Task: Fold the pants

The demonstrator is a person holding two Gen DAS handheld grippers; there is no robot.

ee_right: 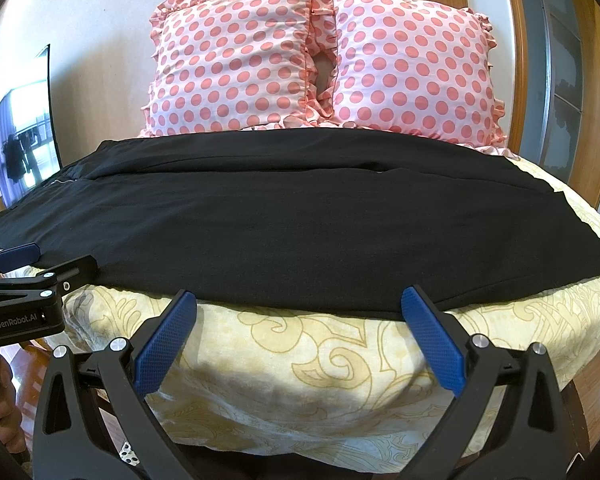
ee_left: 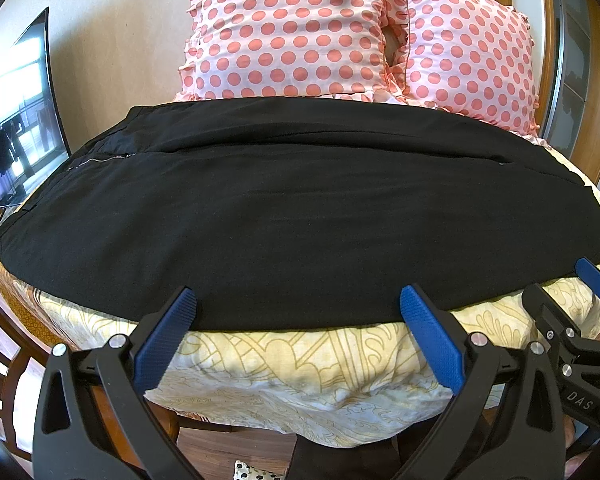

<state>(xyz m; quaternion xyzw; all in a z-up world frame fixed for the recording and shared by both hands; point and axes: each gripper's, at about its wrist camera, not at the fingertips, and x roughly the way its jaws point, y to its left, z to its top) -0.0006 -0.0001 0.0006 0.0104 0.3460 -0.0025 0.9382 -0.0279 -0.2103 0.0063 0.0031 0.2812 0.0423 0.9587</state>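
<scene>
Black pants (ee_left: 300, 216) lie flat across the bed, waist with a zipper (ee_left: 100, 159) at the left and leg ends at the right; they also show in the right wrist view (ee_right: 292, 220). My left gripper (ee_left: 298, 304) is open and empty at the pants' near edge. My right gripper (ee_right: 299, 302) is open and empty at the same edge, further right. In the left wrist view one right-gripper fingertip (ee_left: 596, 278) shows at the right. In the right wrist view one left-gripper fingertip (ee_right: 18, 255) shows at the left, touching the pants' edge.
A yellow patterned bedspread (ee_left: 284, 364) covers the bed and hangs over its near edge. Two pink polka-dot pillows (ee_left: 292, 28) (ee_left: 468, 60) lean on the wall behind the pants. A TV screen (ee_left: 18, 120) stands at the left. A wooden door frame (ee_right: 596, 92) is at the right.
</scene>
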